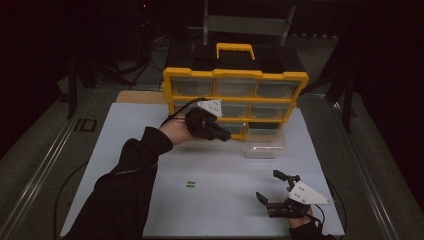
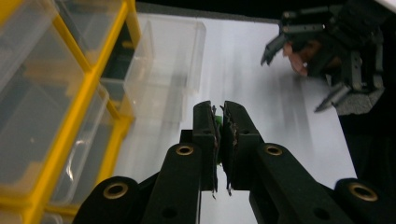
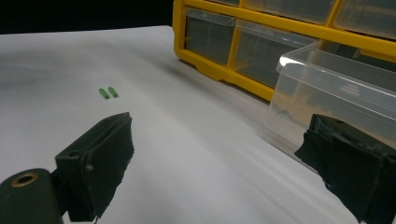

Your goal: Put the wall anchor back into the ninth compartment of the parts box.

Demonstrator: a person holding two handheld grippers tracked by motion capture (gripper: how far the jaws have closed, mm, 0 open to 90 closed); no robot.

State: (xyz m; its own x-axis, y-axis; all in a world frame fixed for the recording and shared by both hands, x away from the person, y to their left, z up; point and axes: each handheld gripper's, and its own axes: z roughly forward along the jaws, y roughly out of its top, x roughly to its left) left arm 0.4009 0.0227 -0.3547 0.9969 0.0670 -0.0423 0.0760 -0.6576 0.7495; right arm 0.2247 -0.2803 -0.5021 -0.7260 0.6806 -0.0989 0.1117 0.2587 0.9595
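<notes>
While left hand-held gripper [image 2: 219,122] pinches green piece [image 2: 217,122], right hand-held gripper [image 1: 276,189] gapes.

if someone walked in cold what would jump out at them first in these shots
The yellow organizer with clear drawers stands upright at the far edge of the white table, and one clear drawer sits pulled out in front of it. The left gripper, raised near the organizer, pinches a small green piece, while the right gripper waits open at the near right. Two more green pieces lie mid-table.
</notes>
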